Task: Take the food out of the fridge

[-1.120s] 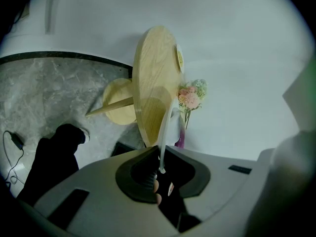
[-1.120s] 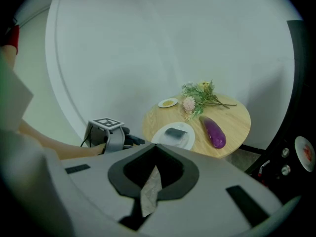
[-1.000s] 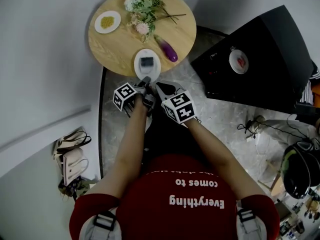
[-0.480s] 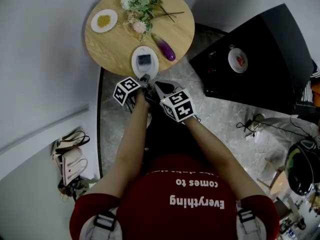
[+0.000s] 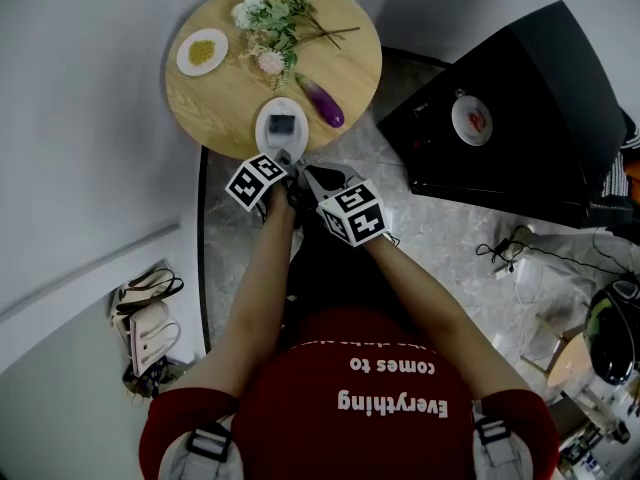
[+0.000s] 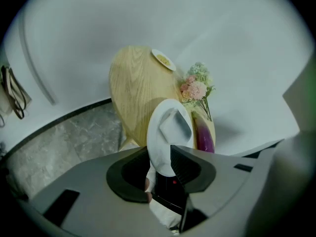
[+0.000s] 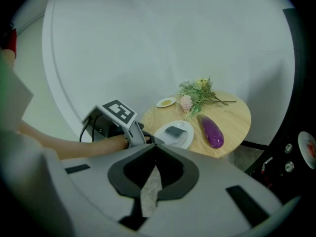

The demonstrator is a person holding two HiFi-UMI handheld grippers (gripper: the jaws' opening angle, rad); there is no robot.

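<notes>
Around plate (image 6: 160,147), left fingers (image 6: 185,163) newly apart

A round wooden table (image 5: 215,108) stands at the far side, against a plain pale wall (image 5: 90,118). The floor (image 5: 440,233) is grey marbled stone with a dark edge strip. A black cabinet (image 5: 540,108) sits on the right with cables (image 5: 520,253) near it. Bags (image 5: 150,318) are by the wall on the left.

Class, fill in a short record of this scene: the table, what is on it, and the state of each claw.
Table: round, wooden
On it: flowers, eggplant, small plate of yellow food, white plate with a dark block
Left claw: jaws have just opened, the white plate's rim is between them
Right claw: shut, holding nothing
</notes>
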